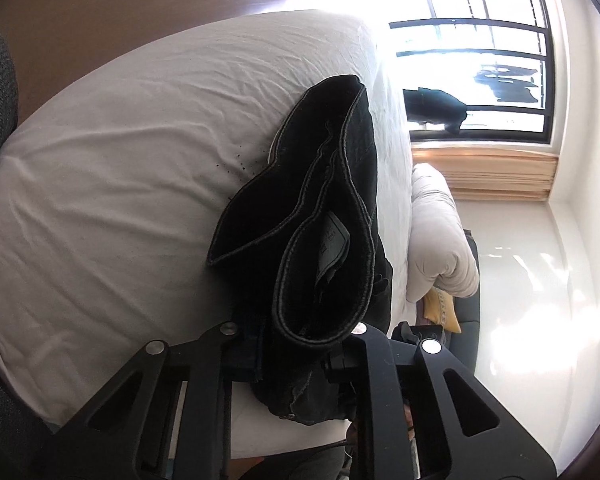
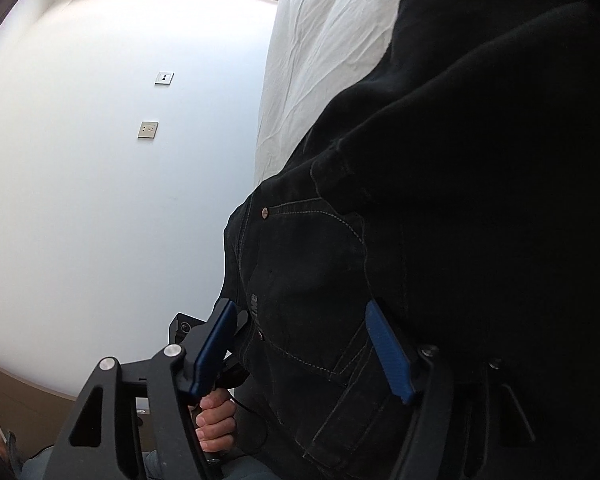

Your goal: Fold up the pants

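Note:
Black denim pants [image 1: 324,184] lie in a long bundle on the white bed sheet [image 1: 120,160], their open waistband and label turned toward the left wrist camera. My left gripper [image 1: 294,340] is shut on the near waist end; bunched fabric hides its fingertips. In the right wrist view the pants [image 2: 460,160] fill the right half, pocket stitching and a rivet showing, on the sheet [image 2: 320,40]. My right gripper [image 2: 300,316] stands open around the hip section, and the inner faces of both blue pads [image 2: 216,348] still show. A hand [image 2: 216,420] holds the other gripper's handle below.
The bed edge drops to a pale glossy floor [image 1: 540,280] on the right. A folded white duvet [image 1: 440,240] and a yellow cushion [image 1: 444,308] sit past the bed, under a bright barred window [image 1: 480,80]. A white wall carries two socket plates [image 2: 148,129].

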A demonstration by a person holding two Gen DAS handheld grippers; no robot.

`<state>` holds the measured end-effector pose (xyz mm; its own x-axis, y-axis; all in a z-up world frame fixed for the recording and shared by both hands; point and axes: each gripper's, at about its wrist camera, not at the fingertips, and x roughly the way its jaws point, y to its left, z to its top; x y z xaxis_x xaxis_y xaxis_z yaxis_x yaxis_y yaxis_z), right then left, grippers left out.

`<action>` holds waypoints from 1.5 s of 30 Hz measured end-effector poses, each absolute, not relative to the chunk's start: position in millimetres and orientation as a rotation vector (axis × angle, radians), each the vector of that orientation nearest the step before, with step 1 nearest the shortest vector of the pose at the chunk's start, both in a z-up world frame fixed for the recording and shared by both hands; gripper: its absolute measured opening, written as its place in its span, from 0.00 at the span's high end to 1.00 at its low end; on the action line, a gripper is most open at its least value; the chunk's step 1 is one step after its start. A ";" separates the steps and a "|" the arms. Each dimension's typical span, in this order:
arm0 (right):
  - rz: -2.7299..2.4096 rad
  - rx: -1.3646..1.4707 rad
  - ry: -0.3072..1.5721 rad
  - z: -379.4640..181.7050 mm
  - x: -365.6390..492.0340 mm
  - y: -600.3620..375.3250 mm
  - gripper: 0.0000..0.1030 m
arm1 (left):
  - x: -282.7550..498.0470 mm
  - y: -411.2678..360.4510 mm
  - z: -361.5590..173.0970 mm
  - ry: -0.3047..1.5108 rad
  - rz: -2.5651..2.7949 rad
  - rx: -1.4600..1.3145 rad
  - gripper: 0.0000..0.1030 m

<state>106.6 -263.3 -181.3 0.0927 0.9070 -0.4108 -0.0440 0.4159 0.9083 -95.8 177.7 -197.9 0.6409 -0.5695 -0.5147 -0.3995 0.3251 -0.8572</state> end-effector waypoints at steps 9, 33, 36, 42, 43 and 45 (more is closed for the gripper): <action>0.849 0.855 1.251 -180.9 102.7 -260.6 0.32 | -79.3 151.5 -150.4 0.897 -0.144 -1.171 0.87; 0.822 0.802 1.107 -79.6 101.0 -391.2 0.02 | 6.5 -155.0 -59.2 0.971 -0.546 -0.251 0.87; 0.790 0.767 1.157 -90.6 94.8 -387.5 0.02 | 9.5 -172.6 -58.2 0.954 -0.534 -0.142 0.87; 0.713 0.684 1.228 -90.7 99.6 -378.2 0.02 | 0.9 -220.5 -55.9 0.914 -0.499 0.114 0.87; 0.710 0.662 1.233 -87.4 100.8 -376.2 0.02 | 0.0 -225.8 -56.9 0.911 -0.497 0.143 0.87; 0.705 0.624 1.244 -82.8 102.5 -371.3 0.02 | -6.6 -244.2 -61.0 0.904 -0.491 0.217 0.87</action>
<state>102.5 -371.3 -82.8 0.1690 0.7676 -0.6183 -0.1366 0.6395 0.7566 -6.6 -244.2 -61.0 0.5181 -0.3161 -0.7948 0.4948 0.8687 -0.0229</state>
